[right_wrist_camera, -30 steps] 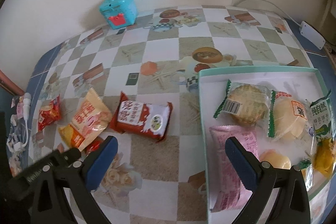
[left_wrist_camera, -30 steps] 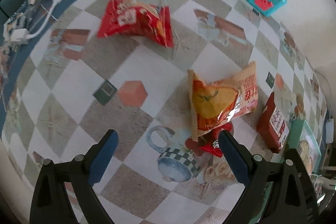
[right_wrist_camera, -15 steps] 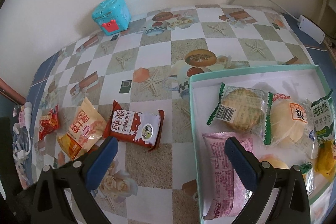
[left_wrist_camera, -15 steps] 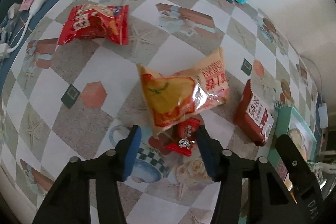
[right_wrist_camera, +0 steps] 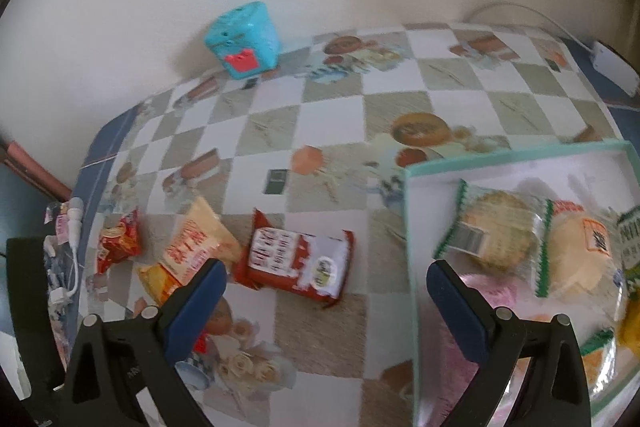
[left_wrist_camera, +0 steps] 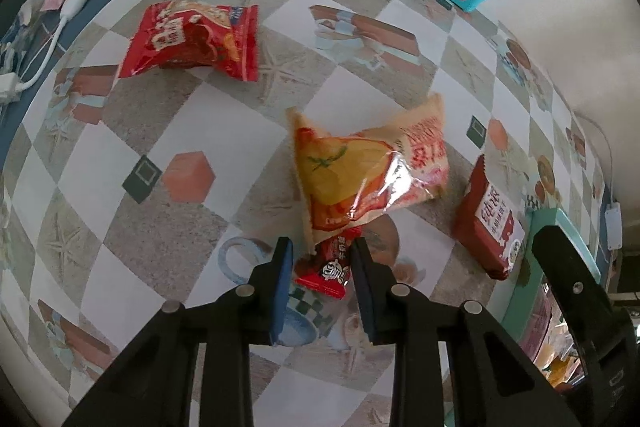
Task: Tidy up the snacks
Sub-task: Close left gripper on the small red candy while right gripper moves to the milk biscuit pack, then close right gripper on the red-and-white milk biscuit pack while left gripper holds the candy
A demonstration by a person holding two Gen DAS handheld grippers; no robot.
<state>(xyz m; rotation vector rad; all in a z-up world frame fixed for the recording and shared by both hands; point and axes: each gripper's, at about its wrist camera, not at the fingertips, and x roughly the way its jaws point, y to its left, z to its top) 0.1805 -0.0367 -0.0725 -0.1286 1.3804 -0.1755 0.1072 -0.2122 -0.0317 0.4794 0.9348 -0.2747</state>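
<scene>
A small red candy packet [left_wrist_camera: 326,269] lies on the checked tablecloth [left_wrist_camera: 120,131], its far end tucked under an orange chip bag [left_wrist_camera: 368,171], as the left gripper [left_wrist_camera: 320,267] closes around it, pads at either side; whether they press it yet cannot be told. The packet's long axis runs from the camera toward the chip bag, tilted slightly right. The pick-up appears under way; next comes a firm squeeze, a lift clear of the bag, and a carry to the teal tray [right_wrist_camera: 408,227]. The right gripper [right_wrist_camera: 324,283] hangs wide open, empty, above a dark red biscuit pack [right_wrist_camera: 296,263].
</scene>
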